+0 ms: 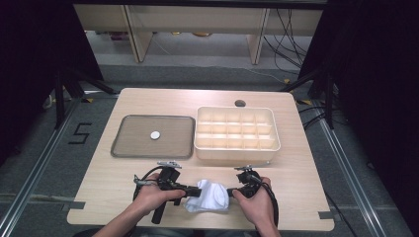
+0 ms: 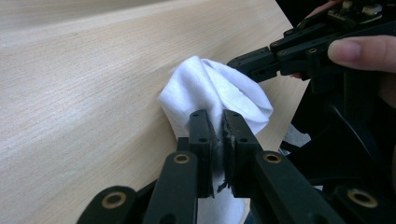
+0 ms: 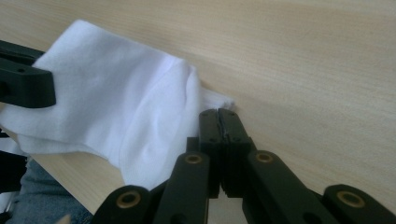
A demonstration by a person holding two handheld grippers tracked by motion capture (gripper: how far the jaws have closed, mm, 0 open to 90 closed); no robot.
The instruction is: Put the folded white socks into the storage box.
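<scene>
Near the front edge of the table, 2 grippers meet at a white cloth.

From the high view, the white cloth (image 1: 208, 196) lies bunched on the wooden table (image 1: 148, 101) between the left gripper (image 1: 190, 190) and the right gripper (image 1: 232, 190), each in 1 hand; behind them sit a grey tray (image 1: 123, 143) with a small white disc (image 1: 155, 135) and a cream compartment box (image 1: 269, 148). Along the left gripper view, the left gripper (image 2: 218, 130) has its jaws pressed together on a fold of the cloth (image 2: 205, 88), and the right gripper (image 2: 243, 63) reaches the cloth's far side. Along the right gripper view, the right gripper (image 3: 218, 116) has its jaws fully together at the cloth's (image 3: 116, 107) edge; whether any fabric is pinched between them, I cannot tell.
</scene>
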